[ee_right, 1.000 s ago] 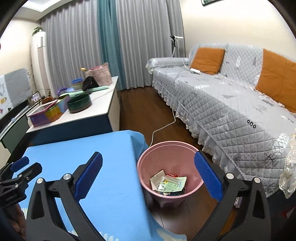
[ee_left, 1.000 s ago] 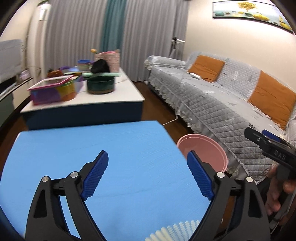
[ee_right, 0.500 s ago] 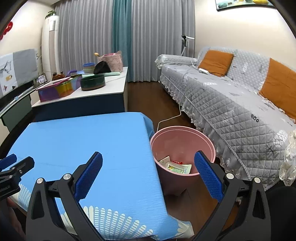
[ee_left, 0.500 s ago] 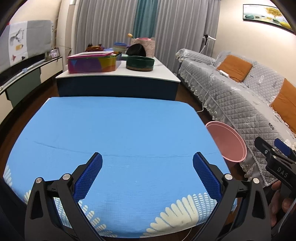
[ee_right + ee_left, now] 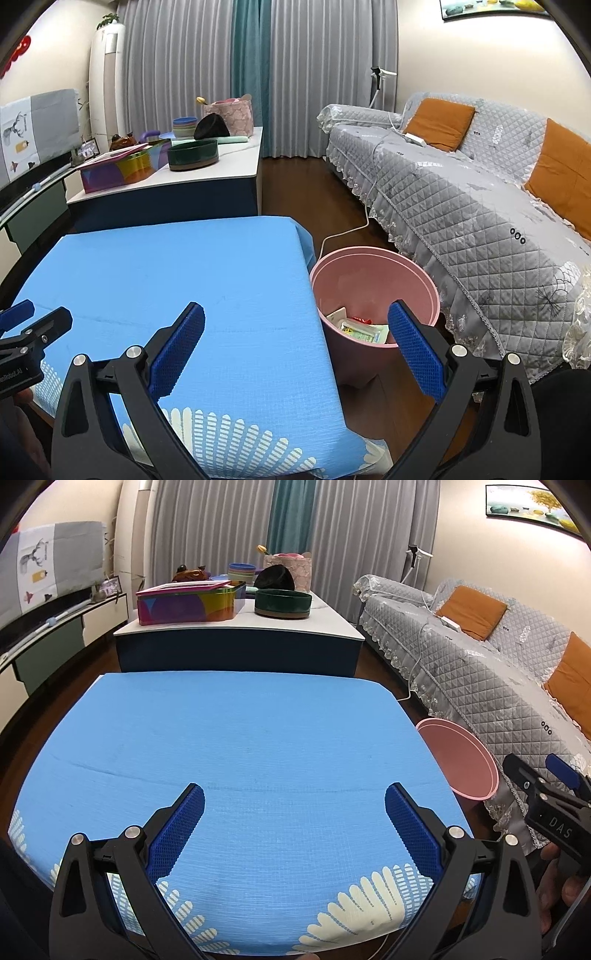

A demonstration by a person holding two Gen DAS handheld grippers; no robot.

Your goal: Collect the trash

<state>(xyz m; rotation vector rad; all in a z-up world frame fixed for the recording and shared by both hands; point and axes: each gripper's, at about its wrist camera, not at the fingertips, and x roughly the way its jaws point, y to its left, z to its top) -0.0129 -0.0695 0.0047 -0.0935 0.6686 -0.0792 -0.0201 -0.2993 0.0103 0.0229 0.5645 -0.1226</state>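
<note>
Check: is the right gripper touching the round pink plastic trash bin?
Apart. The right wrist view shows the open right gripper held above the bin.

Right gripper [image 5: 550,794], seen in the left wrist view: white letters "DAS" on its black body, near the right edge of the view.
Left gripper [image 5: 22,332], seen in the right wrist view: pale lettering on its black body at the left edge, cut off, reading roughly "nRobot.AI".
Packets in the pink bin [image 5: 373,280]: print too small to read.
</note>
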